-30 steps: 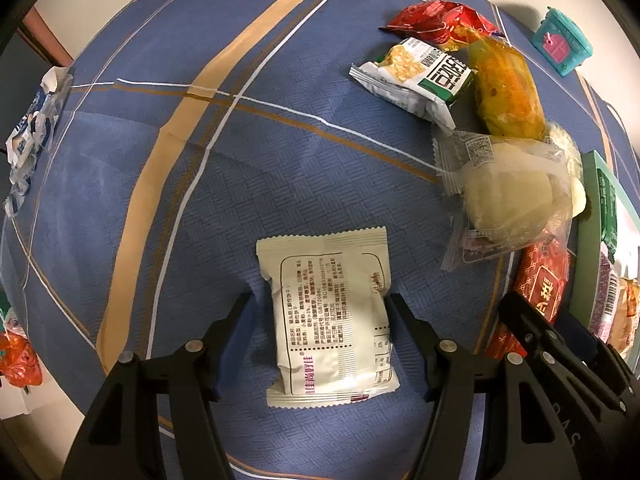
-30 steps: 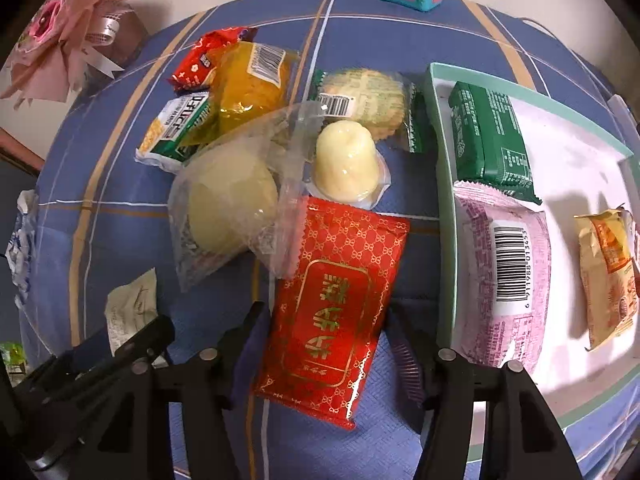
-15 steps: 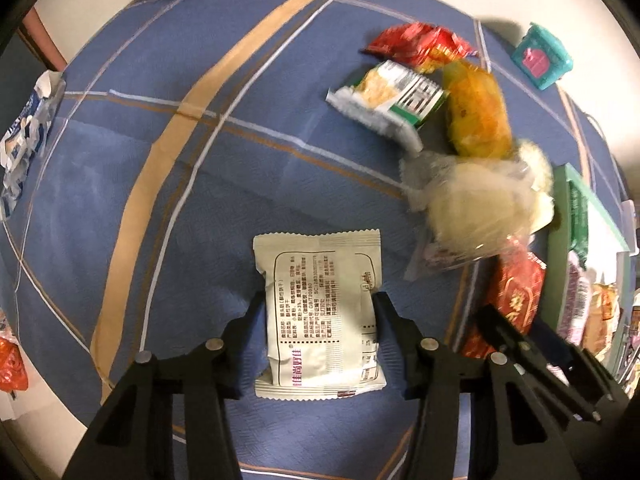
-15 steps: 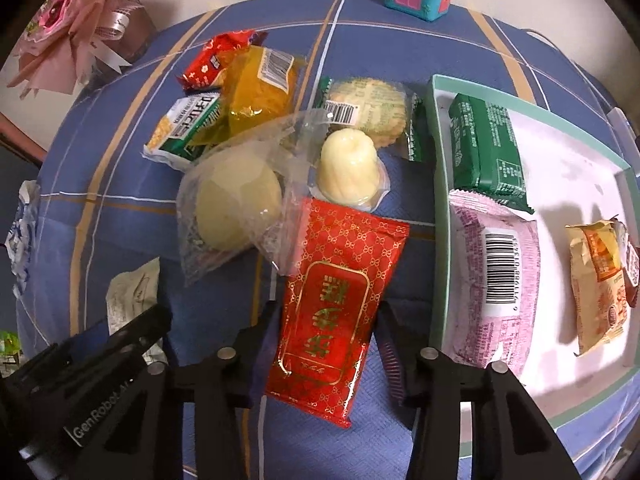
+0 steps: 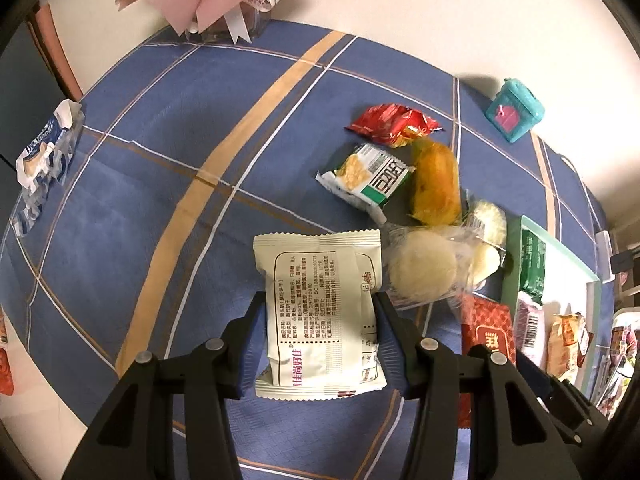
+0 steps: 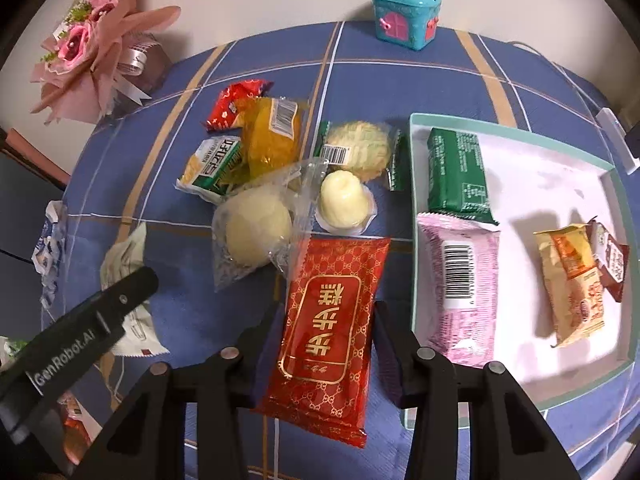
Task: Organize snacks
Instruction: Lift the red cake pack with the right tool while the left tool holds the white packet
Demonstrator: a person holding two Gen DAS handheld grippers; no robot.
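Four packets already lie in the tray (image 6: 416,216), half a dozen wait on the cloth, while the left gripper (image 5: 318,336) pinches a cream packet (image 5: 320,312) and the right gripper's (image 6: 324,340) jaws are closing on a red packet (image 6: 328,320), both beside the tray.

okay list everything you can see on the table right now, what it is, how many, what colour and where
tray: 1, teal rim, white floor, right side
packets in tray: 4; green, pink, orange, dark red
red gold-patterned packet: 1, held in right tongs
cream printed packet: 1, held in left tongs
loose snacks mid-table: small red packet, yellow-orange wrapped cake, green-and-white packet, round pale bun in clear bag, pale jelly cup, pale round pastry in clear wrapper
toy house box: 1, teal and pink, far edge
bouquet: 1, pink, far left corner
tablecloth: blue, tan and white stripes
left tongs: black, gripping
right tongs: black, closing on packet
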